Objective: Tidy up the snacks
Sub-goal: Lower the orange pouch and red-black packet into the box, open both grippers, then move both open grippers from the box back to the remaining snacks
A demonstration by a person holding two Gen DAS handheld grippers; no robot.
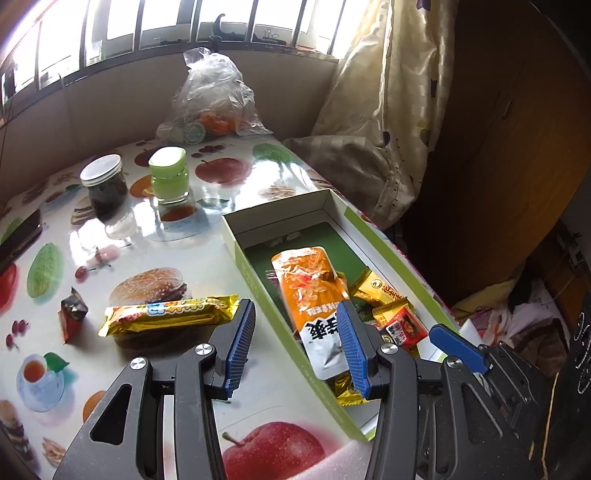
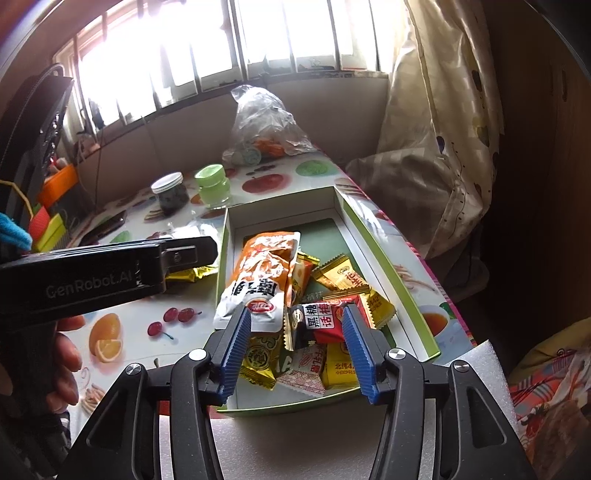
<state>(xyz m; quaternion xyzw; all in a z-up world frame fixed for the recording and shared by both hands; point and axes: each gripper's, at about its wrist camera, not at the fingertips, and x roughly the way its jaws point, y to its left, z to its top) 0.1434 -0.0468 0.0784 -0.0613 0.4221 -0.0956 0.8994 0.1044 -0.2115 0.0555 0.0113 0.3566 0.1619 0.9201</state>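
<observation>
So my left gripper (image 1: 297, 325) hangs with its fingers spread wide and nothing between them, straddling the near-left wall of the box (image 1: 255, 280). My right gripper (image 2: 293, 332) is the same deal, fingers apart and empty, hovering right over the pile of snacks at the near end of that box (image 2: 373, 243).

The tabletop (image 1: 184, 236) is covered in a glossy cloth printed with apples, burgers, cherries and tea cups, and it throws back a lot of glare from the barred window (image 1: 155, 22) behind it. The box lies along the right edge. Inside it a big orange pouch (image 1: 306, 280) lies on top of several small gold and red packets (image 2: 351, 280).

Still out on the tabletop: a long gold snack bar (image 1: 170, 312) just left of the box, and a small dark red packet (image 1: 72, 314) near it. Further back stand a dark jar (image 1: 105, 184) and a green jar (image 1: 169, 175) side by side, with a clear plastic bag (image 1: 218, 96) against the wall. A pale curtain (image 1: 391, 92) hangs on the right.
</observation>
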